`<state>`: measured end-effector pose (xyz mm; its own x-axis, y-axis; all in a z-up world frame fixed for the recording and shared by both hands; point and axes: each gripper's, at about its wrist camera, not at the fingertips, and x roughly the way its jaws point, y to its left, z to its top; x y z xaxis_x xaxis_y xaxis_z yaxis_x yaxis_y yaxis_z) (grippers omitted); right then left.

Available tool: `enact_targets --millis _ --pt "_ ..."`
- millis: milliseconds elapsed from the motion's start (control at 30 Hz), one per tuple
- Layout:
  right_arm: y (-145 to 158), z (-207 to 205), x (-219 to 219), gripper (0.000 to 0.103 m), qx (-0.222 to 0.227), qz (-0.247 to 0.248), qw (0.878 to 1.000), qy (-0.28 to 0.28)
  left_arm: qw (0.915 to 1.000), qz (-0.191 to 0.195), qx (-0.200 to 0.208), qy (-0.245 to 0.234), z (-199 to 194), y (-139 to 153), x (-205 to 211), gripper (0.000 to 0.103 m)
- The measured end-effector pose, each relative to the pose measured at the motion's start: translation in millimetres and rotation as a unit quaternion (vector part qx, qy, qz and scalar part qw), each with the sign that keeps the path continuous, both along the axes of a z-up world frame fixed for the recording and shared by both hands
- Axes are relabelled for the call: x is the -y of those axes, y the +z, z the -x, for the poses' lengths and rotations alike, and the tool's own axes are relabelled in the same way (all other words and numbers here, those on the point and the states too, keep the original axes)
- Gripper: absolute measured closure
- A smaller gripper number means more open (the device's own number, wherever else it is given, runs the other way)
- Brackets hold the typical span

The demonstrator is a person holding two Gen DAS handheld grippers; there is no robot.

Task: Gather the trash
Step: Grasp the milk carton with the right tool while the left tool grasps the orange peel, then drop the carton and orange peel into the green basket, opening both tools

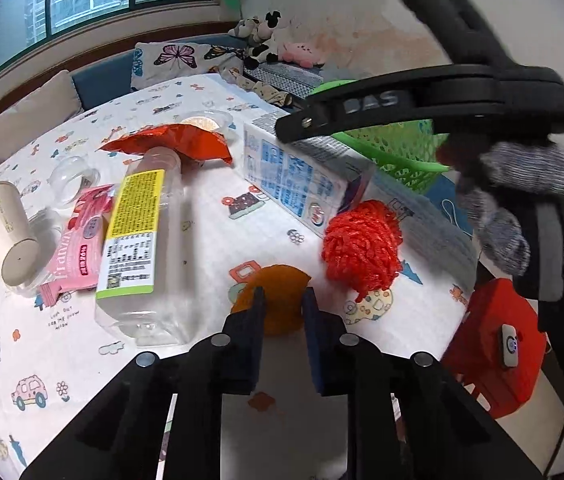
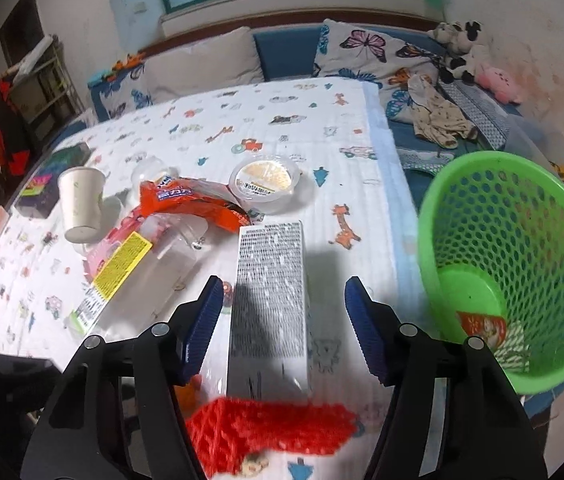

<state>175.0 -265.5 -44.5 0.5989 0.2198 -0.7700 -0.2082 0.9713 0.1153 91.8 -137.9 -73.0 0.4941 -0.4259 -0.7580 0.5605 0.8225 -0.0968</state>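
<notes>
My left gripper (image 1: 282,300) is part open, its fingers straddling an orange peel (image 1: 277,296) on the tabletop (image 1: 201,216), not clamping it. My right gripper (image 2: 279,320) is spread wide over the milk carton (image 2: 269,292), holding nothing. The green basket (image 2: 522,200) stands just beside the tabletop.

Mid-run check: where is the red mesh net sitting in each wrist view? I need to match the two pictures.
Left wrist: red mesh net lies right of centre on the tablecloth, at the near end of the milk carton.
Right wrist: red mesh net is at the bottom centre, blurred, below the open fingers.
Shared landmark: the milk carton; the net lies at its near end in both views.
</notes>
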Motion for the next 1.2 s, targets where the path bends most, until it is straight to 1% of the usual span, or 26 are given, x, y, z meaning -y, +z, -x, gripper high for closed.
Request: enact_targets --millis 133,200,233,333,367,400,533,600,633,767,833,900,933,1000,1067,1200 --pt "-9.9 -14.1 -4.6 0.049 -0.014 0.013 1.000 0.001 0.9999 0.007 -0.009 -0.004 -0.9 -1.0 -2.6 0.085" --pt "-13.7 -18.3 -5.9 0.054 -0.018 0.016 1.000 0.001 0.9999 0.009 -0.011 -0.003 -0.6 -1.4 -3.3 0.084" --pt "-15.3 -19.4 -6.7 0.055 -0.019 0.018 1.000 0.003 0.9999 0.010 -0.012 -0.005 -0.5 -1.6 -3.7 0.084" --pt "-16.4 -19.1 -7.8 0.057 -0.016 0.018 1.000 0.006 0.9997 0.010 -0.020 -0.005 -2.2 -5.4 -4.5 0.073" --pt "-15.8 -18.9 -7.4 0.060 -0.016 0.016 1.000 0.006 0.9998 0.007 -0.021 -0.003 -2.2 -7.0 -4.1 0.064" --pt "-14.9 -18.4 -6.4 0.060 -0.015 0.013 1.000 0.005 0.9998 0.004 -0.021 0.000 -2.6 -9.1 -4.2 0.060" --pt "-12.0 -16.5 -3.3 0.060 -0.013 0.009 1.000 0.004 0.9996 0.003 -0.028 -0.001 -2.2 -15.1 -2.6 0.057" --pt "-8.5 -14.1 -0.6 0.060 -0.010 0.003 1.000 0.003 0.9995 0.001 -0.031 -0.002 -3.2 -17.7 -1.1 0.052" --pt "-6.2 -13.0 0.8 0.060 -0.007 -0.001 1.000 0.001 0.9995 -0.001 -0.032 -0.002 -3.5 -19.4 0.2 0.051" --pt "4.5 -6.4 6.2 0.060 0.004 -0.015 1.000 -0.002 0.9992 0.000 -0.041 -0.003 -4.9 -25.2 4.6 0.051" --pt "10.1 -3.5 7.2 0.060 0.010 -0.019 1.000 -0.003 0.9990 0.005 -0.044 -0.005 -4.3 -27.3 6.6 0.056" --pt "15.9 -0.7 8.5 0.060 0.017 -0.021 1.000 -0.004 0.9988 0.012 -0.047 -0.010 -3.8 -27.7 7.8 0.065" --pt "19.3 0.4 9.9 0.060 0.021 -0.024 0.999 -0.005 0.9989 0.012 -0.045 -0.010 -3.3 -27.3 7.6 0.066" --pt "24.7 2.4 12.3 0.060 0.027 -0.026 0.999 -0.007 0.9990 0.012 -0.042 -0.012 -2.1 -25.9 6.9 0.070" --pt "31.3 4.7 16.7 0.060 0.032 -0.036 0.999 -0.010 0.9989 0.016 -0.043 -0.011 -0.9 -22.8 4.3 0.072" --pt "44.2 8.9 25.0 0.060 0.043 -0.051 0.998 -0.016 0.9992 0.021 -0.034 -0.007 2.5 -9.5 -2.3 0.075"
